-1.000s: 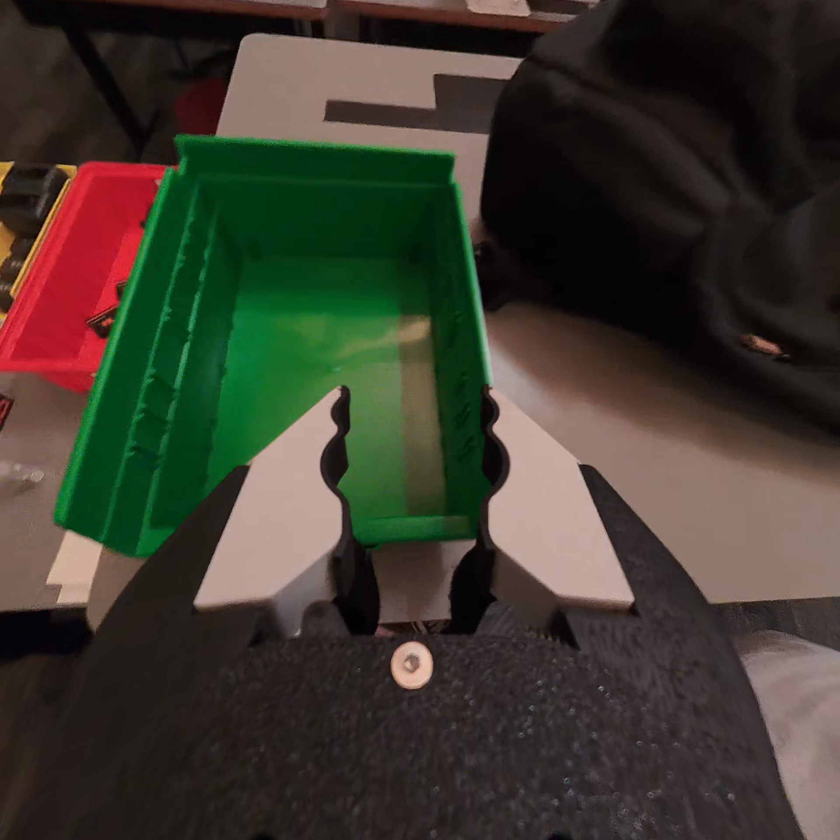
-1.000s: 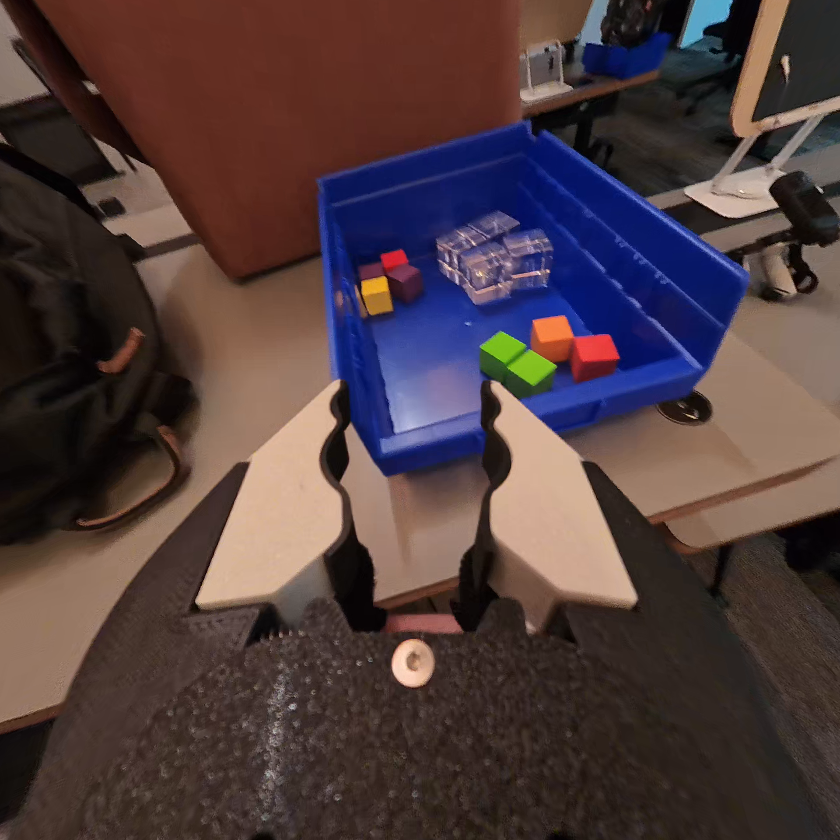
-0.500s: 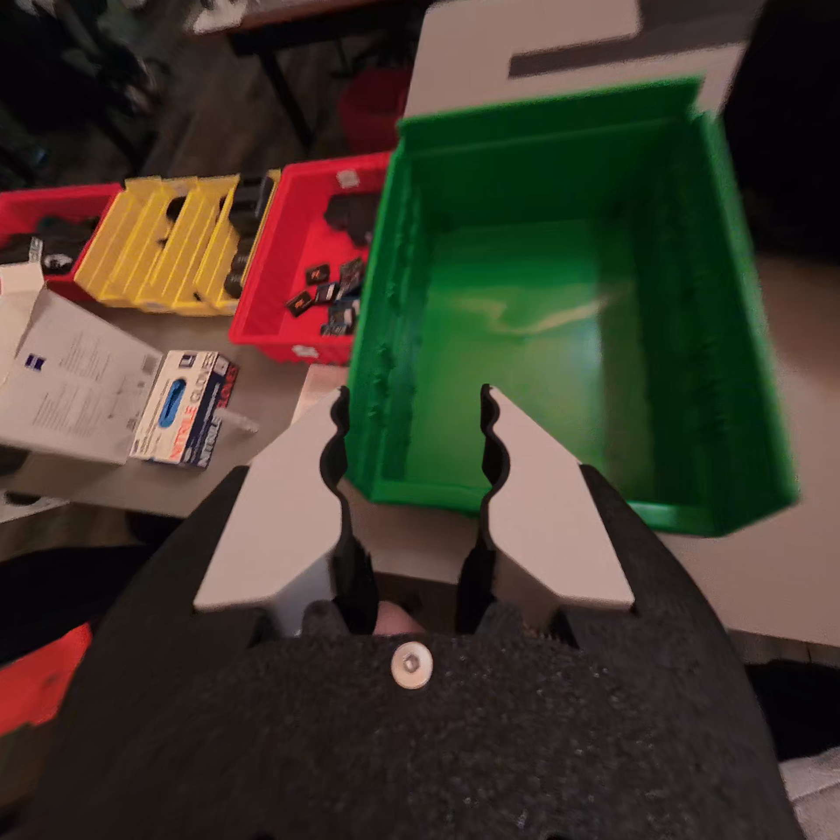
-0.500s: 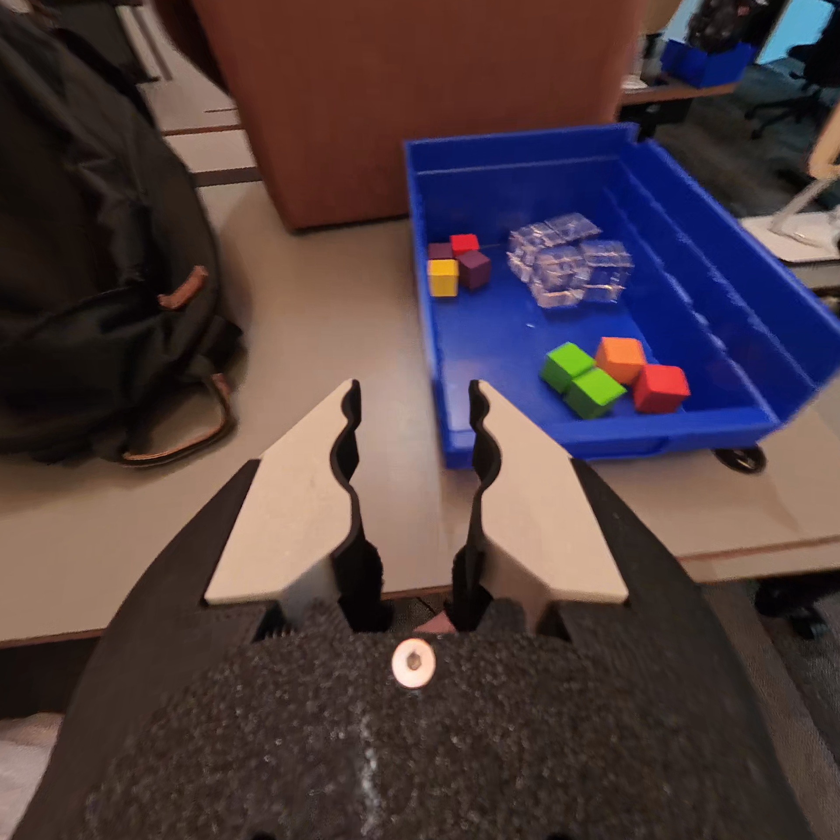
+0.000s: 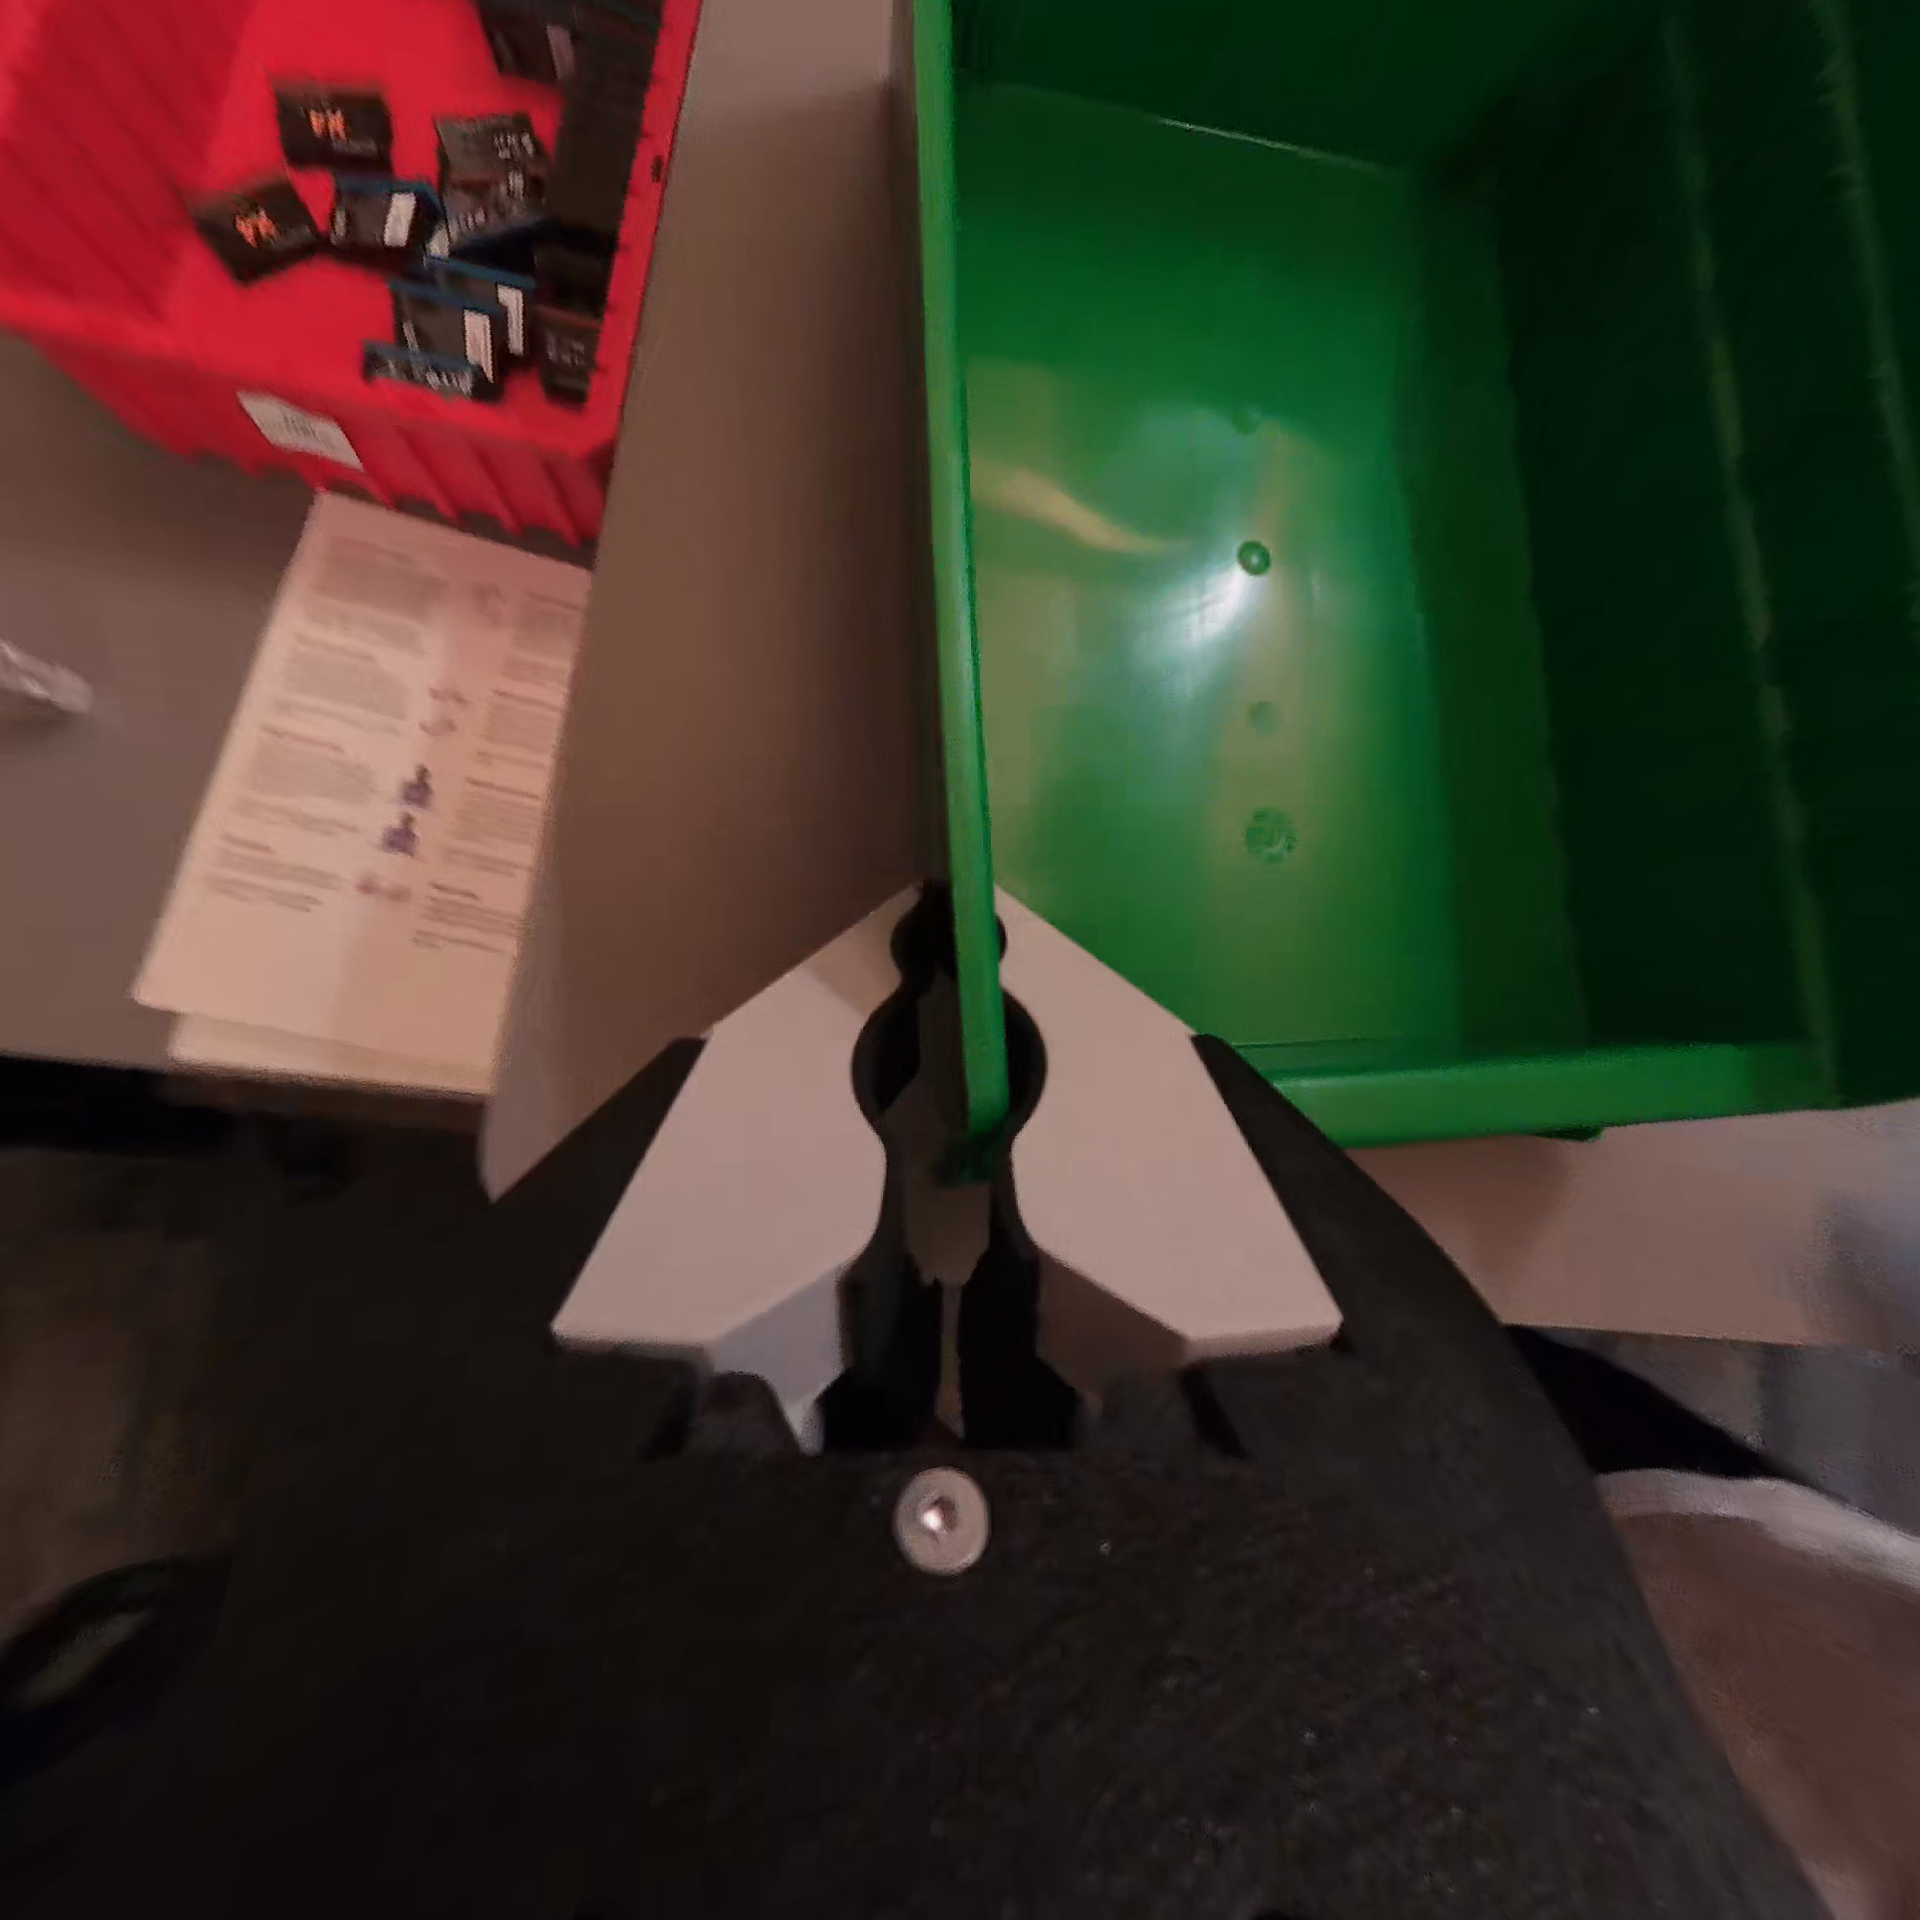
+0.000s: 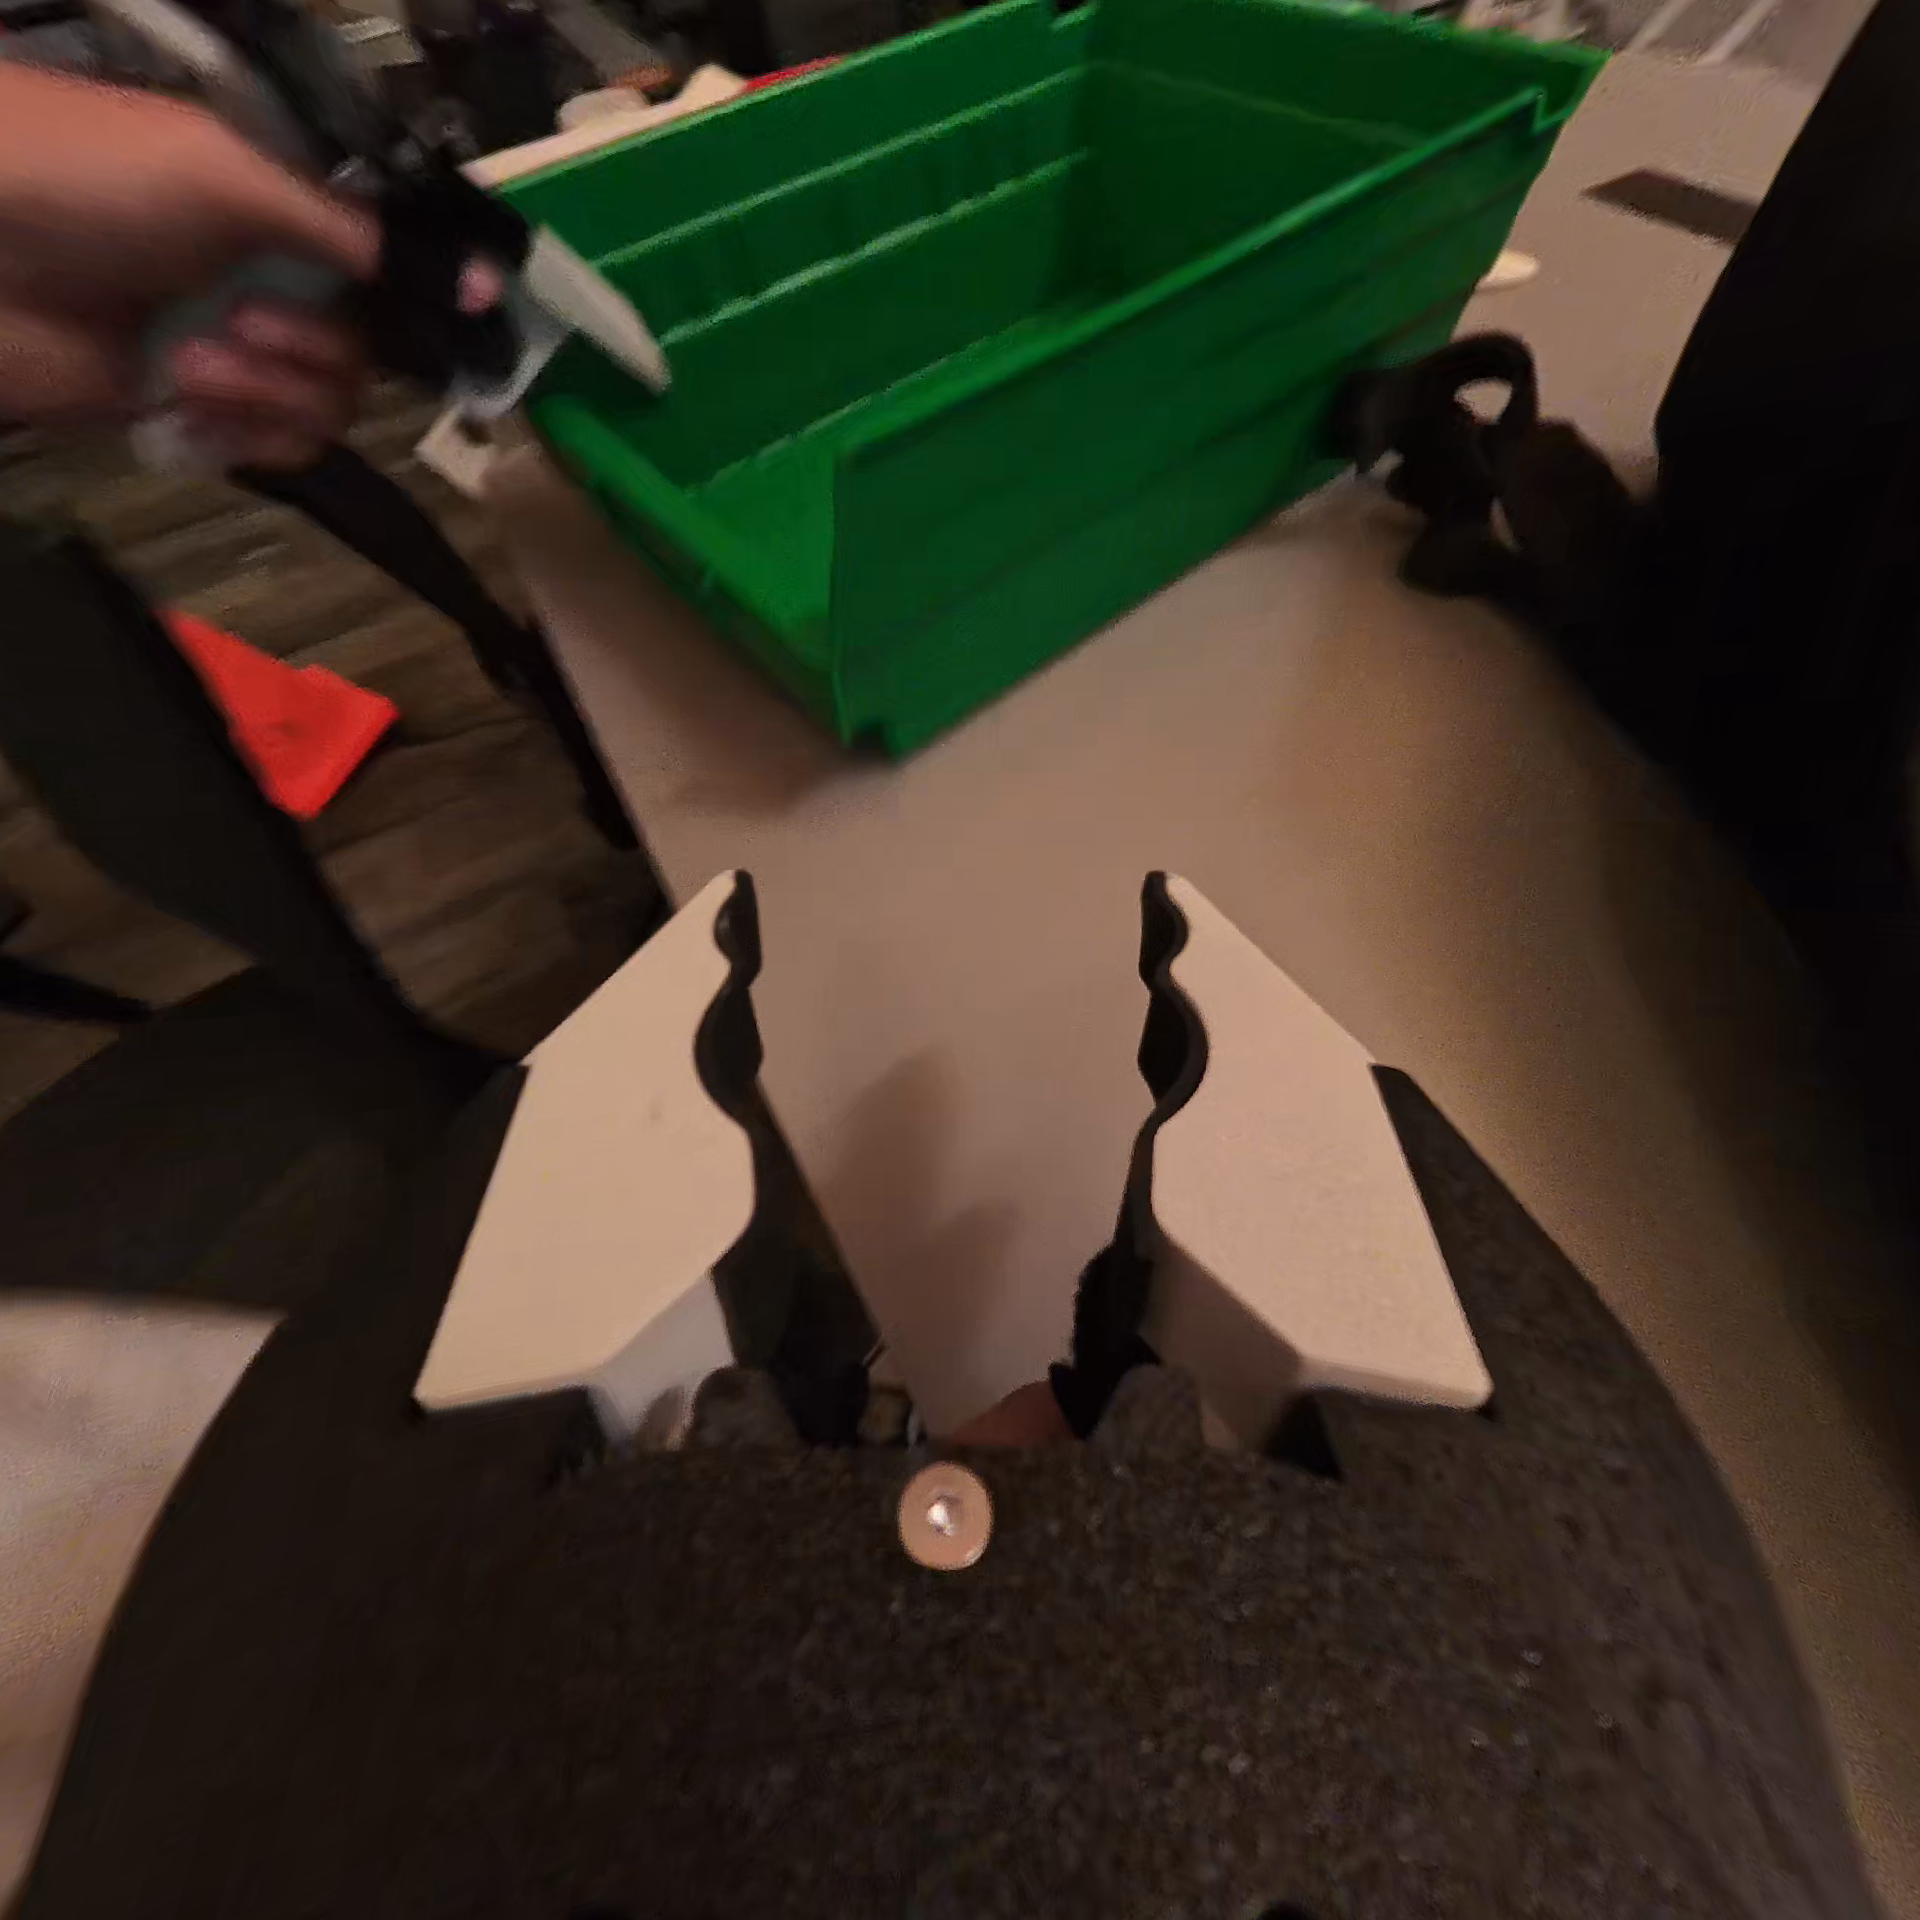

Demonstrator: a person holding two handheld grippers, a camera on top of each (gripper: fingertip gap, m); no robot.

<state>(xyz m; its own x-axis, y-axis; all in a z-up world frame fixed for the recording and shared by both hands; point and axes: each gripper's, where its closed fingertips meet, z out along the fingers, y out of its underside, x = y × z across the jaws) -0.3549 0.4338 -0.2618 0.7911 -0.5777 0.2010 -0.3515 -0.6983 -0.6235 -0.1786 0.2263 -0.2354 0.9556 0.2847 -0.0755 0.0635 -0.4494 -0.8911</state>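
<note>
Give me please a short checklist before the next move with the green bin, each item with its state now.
1. Left claw shut on the left wall of the green plastic bin: ok.
2. Bin inside is empty: ok.
3. Right claw open and holding nothing: ok.
4. Right claw apart from the bin, above the grey table: ok.
5. Black bag beside the bin, touching it or not: cannot tell.
6. Red plastic bin with small black packets stands apart on the left: ok.

We can read no writing here. The printed sheet (image 5: 353,790) beside the red bin (image 5: 125,260), that bin's white label (image 5: 296,428) and its small dark packets (image 5: 457,239) are too blurred to make out.
</note>
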